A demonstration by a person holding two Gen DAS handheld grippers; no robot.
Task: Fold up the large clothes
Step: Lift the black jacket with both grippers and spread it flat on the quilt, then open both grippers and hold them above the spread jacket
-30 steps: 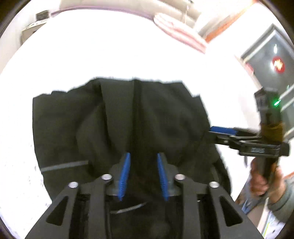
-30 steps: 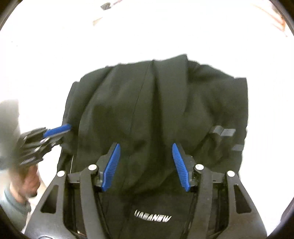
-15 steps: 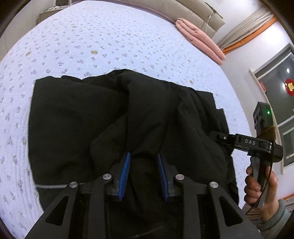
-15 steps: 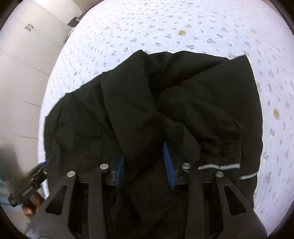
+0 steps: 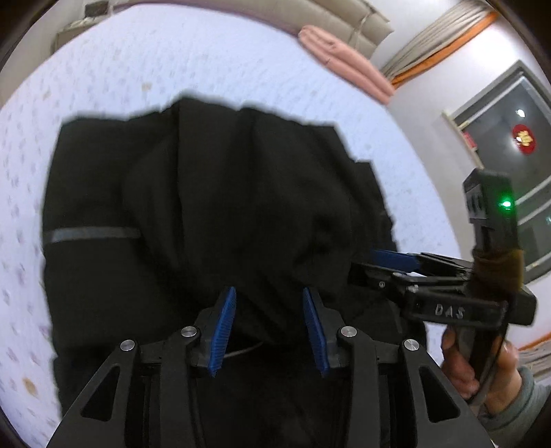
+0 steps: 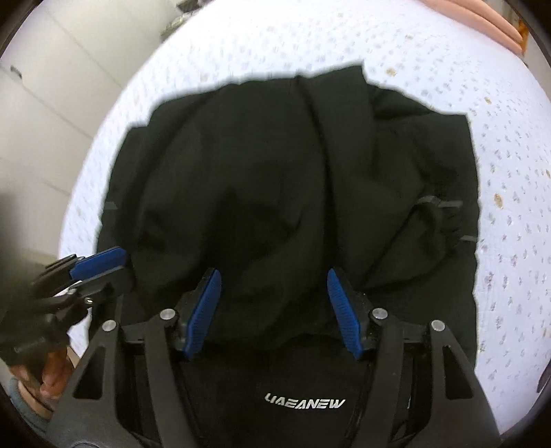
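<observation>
A large black jacket point(image 5: 206, 206) with grey reflective stripes lies bunched on the white flower-print bed point(image 5: 172, 69). My left gripper point(image 5: 268, 293) points down over its near edge. Its jaws are opening, and a ridge of black cloth lies loosely between the blue pads point(image 5: 224, 327). My right gripper point(image 6: 274, 275) hangs over the same jacket point(image 6: 292, 172), above a white logo point(image 6: 304, 401). Its jaws are opening too, with a cloth fold between them and not pinched. Each gripper shows in the other's view, the right gripper point(image 5: 396, 260) at the jacket's right edge and the left gripper point(image 6: 100, 262) at its left.
A pink rolled blanket point(image 5: 344, 65) lies at the head of the bed, below a beige headboard point(image 5: 344, 24). A window point(image 5: 516, 165) fills the right wall and white cupboards point(image 6: 41, 120) the left. A person's hand point(image 5: 475, 365) holds the right gripper's handle.
Half a second ago both pairs of jaws were narrowed on folds of the jacket; now they stand wider. Both grippers have sunk closer to the cloth.
</observation>
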